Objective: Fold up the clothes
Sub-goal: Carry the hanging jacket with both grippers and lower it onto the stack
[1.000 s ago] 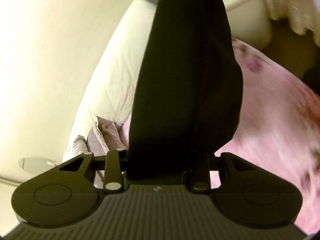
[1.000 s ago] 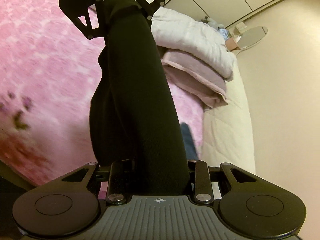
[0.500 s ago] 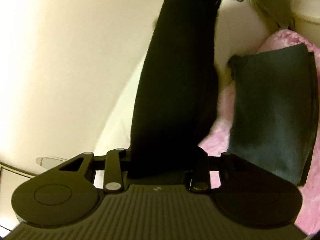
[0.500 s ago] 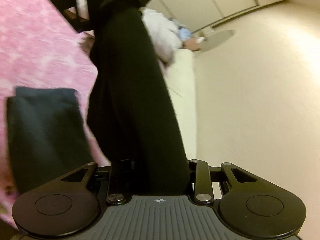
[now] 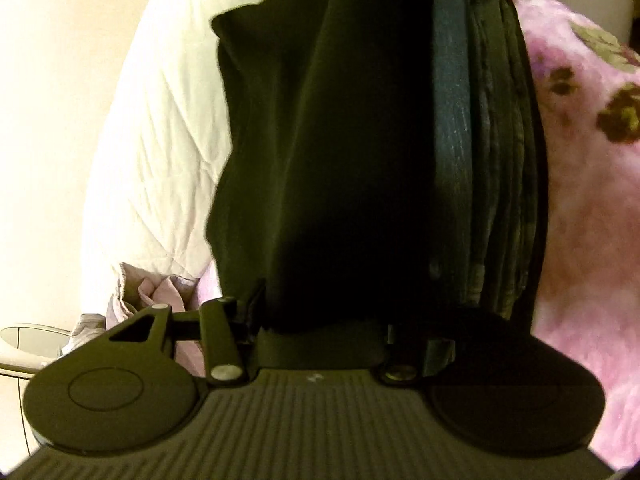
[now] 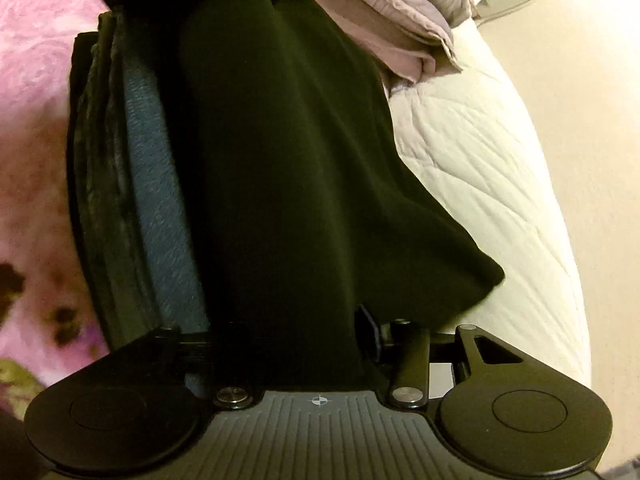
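My left gripper (image 5: 324, 320) has its jaws clamped on one end of the black garment (image 5: 320, 140), and my right gripper (image 6: 292, 344) has its jaws closed on the other end, so the cloth spans between the two, running up the middle of both wrist views toward the opposite tool at the top edge. A second ago it hung in the air as a narrow band over the pink blanket; half a second ago a folded stack came into view beside it; now the black cloth sits right against that stack of folded clothes (image 5: 480, 152), spread wider, with a loose corner draped out at lower right of the right wrist view. I judge I am laying this folded piece onto the pile, and letting go is close, though I cannot tell whether the cloth rests fully on it. The garment is a matte, soft knit that sags and creases. The stack shows layered edges, one blue, coarse-woven, the others dark and plush. Beyond lie the fuzzy pink blanket (image 6: 32, 152) with dark flower blotches, a white quilted mattress (image 6: 488, 176) stitched in diamonds, and lilac pillows (image 6: 384, 28) at upper right.
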Tool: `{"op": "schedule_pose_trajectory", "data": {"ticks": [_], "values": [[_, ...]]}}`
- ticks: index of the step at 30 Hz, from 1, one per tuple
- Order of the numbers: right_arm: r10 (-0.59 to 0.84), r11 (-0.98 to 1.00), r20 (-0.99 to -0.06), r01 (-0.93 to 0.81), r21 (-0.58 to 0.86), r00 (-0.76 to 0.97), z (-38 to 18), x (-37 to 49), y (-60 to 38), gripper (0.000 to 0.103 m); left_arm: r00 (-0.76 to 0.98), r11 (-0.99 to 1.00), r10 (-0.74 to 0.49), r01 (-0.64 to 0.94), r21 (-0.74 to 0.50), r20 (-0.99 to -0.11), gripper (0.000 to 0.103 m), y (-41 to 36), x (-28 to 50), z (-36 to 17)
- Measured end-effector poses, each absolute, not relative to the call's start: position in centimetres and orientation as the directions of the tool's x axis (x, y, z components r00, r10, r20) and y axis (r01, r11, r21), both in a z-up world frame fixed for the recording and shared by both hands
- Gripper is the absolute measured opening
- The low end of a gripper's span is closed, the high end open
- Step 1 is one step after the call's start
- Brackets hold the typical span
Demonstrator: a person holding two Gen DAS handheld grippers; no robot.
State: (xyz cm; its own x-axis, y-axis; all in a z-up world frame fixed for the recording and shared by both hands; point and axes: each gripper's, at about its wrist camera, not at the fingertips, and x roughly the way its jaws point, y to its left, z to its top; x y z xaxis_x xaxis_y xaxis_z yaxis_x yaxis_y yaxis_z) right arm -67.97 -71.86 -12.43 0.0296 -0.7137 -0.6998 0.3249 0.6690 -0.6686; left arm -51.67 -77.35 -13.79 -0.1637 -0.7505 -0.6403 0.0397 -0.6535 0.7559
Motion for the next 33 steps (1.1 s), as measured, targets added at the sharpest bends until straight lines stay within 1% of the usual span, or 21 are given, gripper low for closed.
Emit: {"op": "schedule_pose_trajectory", "data": {"ticks": [4,6,8,10,12,14,16,18,20,21,23,28,29,33], "values": [[-0.723,0.664,-0.691,0.294,-0.688,0.017,-11.7,-68.5,-70.4,0.046,-0.184,-0.657,-0.746,0.042,0.753,-0.641,0.048,-76.6,-49.8,-13.6],[-0.704,0.680,-0.710,0.310,-0.664,0.021,-11.7,-68.9,-70.1,0.046,-0.192,-0.671,-0.733,0.050,0.740,-0.652,0.042,-76.5,-49.2,-13.7],[-0.663,0.706,-0.748,0.355,-0.613,0.029,-11.3,-69.1,-70.7,0.034,-0.200,-0.685,-0.721,0.065,0.725,-0.664,0.038,-76.7,-48.4,-13.8],[-0.669,0.695,-0.743,0.380,-0.610,0.031,-10.0,-68.1,-70.8,0.030,-0.208,-0.680,-0.728,0.101,0.726,-0.653,0.035,-76.9,-47.1,-12.9],[-0.698,0.659,-0.715,0.429,-0.618,0.041,-8.1,-68.1,-70.0,0.029,-0.219,-0.670,-0.739,0.134,0.731,-0.637,0.035,-76.2,-46.3,-11.6],[-0.698,0.656,-0.715,0.438,-0.614,0.043,-8.2,-68.5,-68.8,0.030,-0.219,-0.672,-0.737,0.127,0.730,-0.640,0.035,-75.9,-46.8,-11.7],[-0.685,0.666,-0.727,0.436,-0.605,0.038,-9.1,-68.7,-67.8,0.030,-0.210,-0.681,-0.727,0.094,0.726,-0.654,0.037,-75.7,-48.0,-12.7],[-0.686,0.681,-0.727,0.376,-0.628,0.027,-10.9,-68.4,-67.6,0.031,-0.186,-0.672,-0.732,0.039,0.739,-0.656,0.038,-74.0,-48.6,-14.4],[-0.694,0.684,-0.719,0.328,-0.651,0.020,-12.0,-68.1,-67.7,0.033,-0.179,-0.657,-0.746,0.043,0.752,-0.641,0.038,-73.7,-48.7,-14.4],[-0.693,0.684,-0.721,0.336,-0.648,0.021,-11.7,-68.3,-67.8,0.034,-0.177,-0.653,-0.750,0.047,0.756,-0.637,0.040,-73.5,-48.6,-14.3],[-0.690,0.680,-0.724,0.360,-0.639,0.018,-11.1,-68.8,-67.7,0.043,-0.180,-0.656,-0.748,0.057,0.752,-0.639,0.043,-73.2,-48.1,-13.6],[-0.695,0.675,-0.719,0.345,-0.652,0.003,-10.2,-69.2,-66.0,0.045,-0.163,-0.674,-0.737,0.104,0.731,-0.656,0.043,-72.9,-46.7,-12.0],[-0.697,0.673,-0.717,0.345,-0.654,0.001,-10.0,-69.3,-65.7,0.045,-0.159,-0.678,-0.734,0.115,0.726,-0.660,0.042,-72.9,-46.4,-11.7],[-0.675,0.681,-0.738,0.391,-0.619,0.009,-12.4,-67.4,-67.1,0.044,-0.141,-0.692,-0.722,0.158,0.705,-0.677,0.032,-72.8,-45.3,-10.6]]}}
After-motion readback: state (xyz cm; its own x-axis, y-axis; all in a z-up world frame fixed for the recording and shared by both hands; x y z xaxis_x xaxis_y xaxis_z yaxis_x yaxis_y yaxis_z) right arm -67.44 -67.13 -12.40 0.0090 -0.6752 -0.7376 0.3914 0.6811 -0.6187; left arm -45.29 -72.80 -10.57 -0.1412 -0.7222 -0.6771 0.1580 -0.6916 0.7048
